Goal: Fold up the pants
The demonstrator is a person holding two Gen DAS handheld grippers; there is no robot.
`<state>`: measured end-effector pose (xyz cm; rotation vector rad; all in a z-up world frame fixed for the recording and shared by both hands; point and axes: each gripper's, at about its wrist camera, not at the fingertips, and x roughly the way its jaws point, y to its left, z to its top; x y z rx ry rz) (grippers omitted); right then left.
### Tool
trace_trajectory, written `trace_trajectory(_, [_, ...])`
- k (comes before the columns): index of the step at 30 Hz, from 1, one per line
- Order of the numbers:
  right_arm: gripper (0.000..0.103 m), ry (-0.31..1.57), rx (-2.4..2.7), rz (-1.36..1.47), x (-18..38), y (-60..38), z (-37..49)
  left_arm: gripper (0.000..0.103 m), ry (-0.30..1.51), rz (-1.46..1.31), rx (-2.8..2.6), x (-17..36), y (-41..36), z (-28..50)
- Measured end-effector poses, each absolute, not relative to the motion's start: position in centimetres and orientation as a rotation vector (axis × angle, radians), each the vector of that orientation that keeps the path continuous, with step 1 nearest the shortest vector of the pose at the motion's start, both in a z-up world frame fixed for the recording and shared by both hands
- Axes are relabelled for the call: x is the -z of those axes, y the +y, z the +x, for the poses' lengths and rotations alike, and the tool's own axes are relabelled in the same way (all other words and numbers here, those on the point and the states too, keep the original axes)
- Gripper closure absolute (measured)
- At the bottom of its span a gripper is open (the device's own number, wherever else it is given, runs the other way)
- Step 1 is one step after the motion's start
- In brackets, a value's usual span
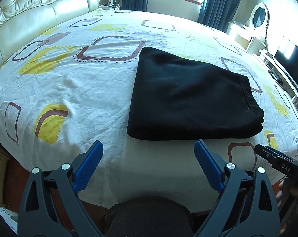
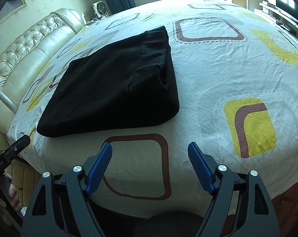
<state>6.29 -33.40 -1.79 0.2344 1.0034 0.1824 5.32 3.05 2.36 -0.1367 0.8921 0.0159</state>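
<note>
Lying folded into a thick black rectangle, pants (image 1: 192,94) on the patterned bedsheet (image 1: 70,90), near the bed's near edge and flat against the cloth, layered open ends stacked at one side with a stitched hem showing. Hovering just short of the pants' near edge, left gripper (image 1: 149,148), blue fingers (image 1: 89,164) spread wide with only sheet between them, touching nothing. Hovering also short of the pants and off toward their layered side, right gripper (image 2: 149,150), blue ribbed pads (image 2: 98,169) likewise spread apart over a brown-outlined square printed on the sheet, pinching nothing. Seen from the left wrist view, the right gripper's black tip at the frame's lower right beside the pants' near corner; seen from the right wrist view, the left gripper's black tip at the lower left, with a person's fingers wrapped round its handle. Beyond the pants, a cream tufted headboard (image 2: 26,59) along the bed's side, dark blue curtains (image 1: 214,2) framing a bright window, a small white fan (image 2: 99,7) by the headboard's end, and a dark television (image 1: 291,63) on a white unit across from the headboard.
</note>
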Motion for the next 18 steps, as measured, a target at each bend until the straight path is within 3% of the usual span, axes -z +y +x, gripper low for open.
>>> trace_trajectory(18, [0.025,1.019,-0.186,0.229,2.05,-32.91,6.19,0.010,0.896,-0.130,-0.010,-2.35,2.91,5.34])
